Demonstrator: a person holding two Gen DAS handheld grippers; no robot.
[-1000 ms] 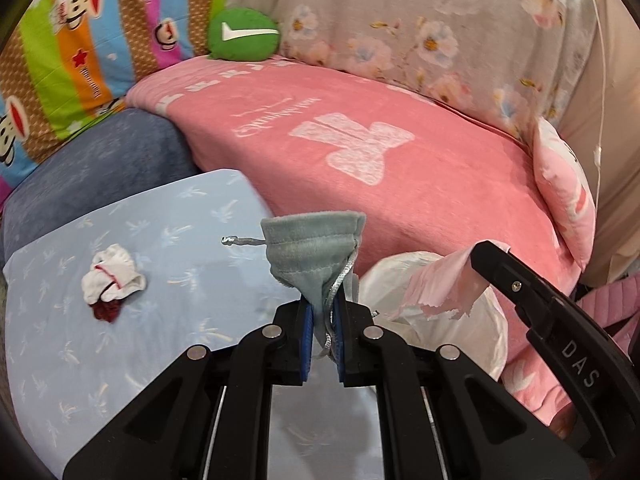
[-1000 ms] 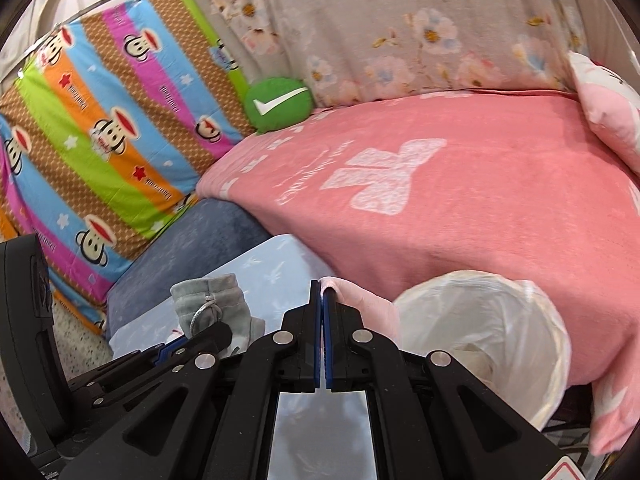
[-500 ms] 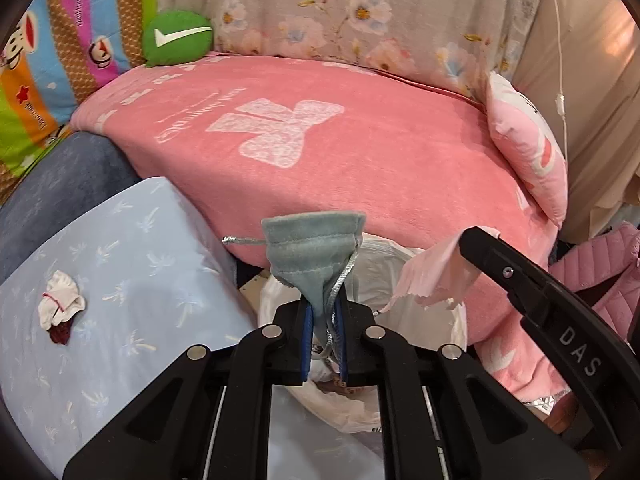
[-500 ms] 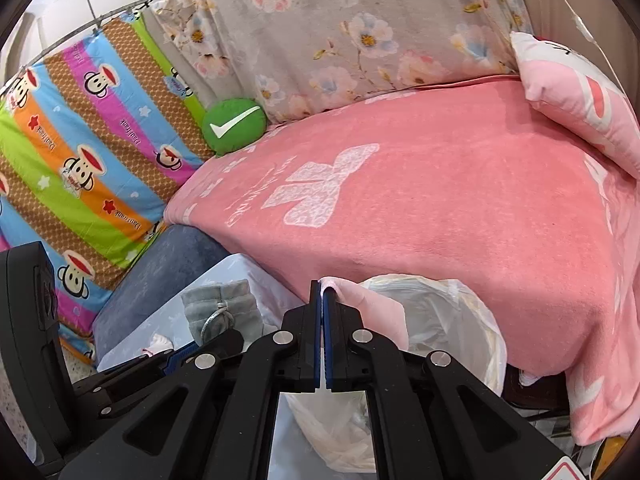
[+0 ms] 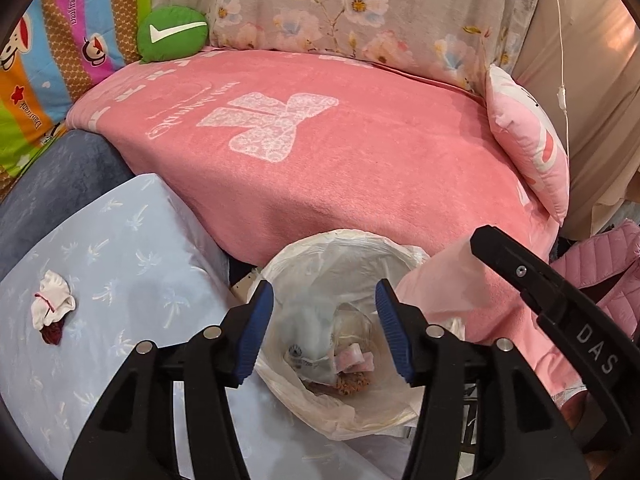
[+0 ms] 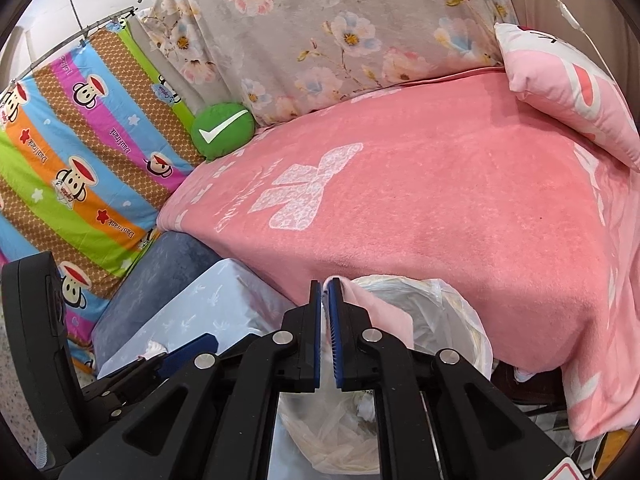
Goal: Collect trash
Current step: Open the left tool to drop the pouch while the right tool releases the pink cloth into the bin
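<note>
My left gripper [image 5: 324, 292] hangs over the white-lined bin [image 5: 344, 238], its jaws opening and nothing between the pads. The grey-blue drawstring pouch [image 5: 308, 320] is a blur below them, inside the bin liner among other scraps. My right gripper [image 6: 326, 284] is beside the bin's rim [image 6: 452, 296]; its jaws are opening and a narrow gap shows between the pads. A pink sheet [image 6: 376, 312] still hangs at their tips and drapes over the right finger; in the left wrist view this pink sheet [image 5: 440, 280] hangs above the bin's right edge. A white-and-red wad [image 5: 52, 308] lies on the light blue cloth [image 5: 120, 260].
A pink blanket [image 5: 320, 140] covers the sofa behind the bin. On it are a green cushion [image 5: 172, 34] at the back left and a pink pillow [image 5: 528, 148] at the right. A pink quilted garment [image 5: 600, 264] lies at the far right.
Both grippers moved from over the blue cloth to the bin. The left jaws then opened and the pouch dropped into the bin. The right jaws parted slightly.
</note>
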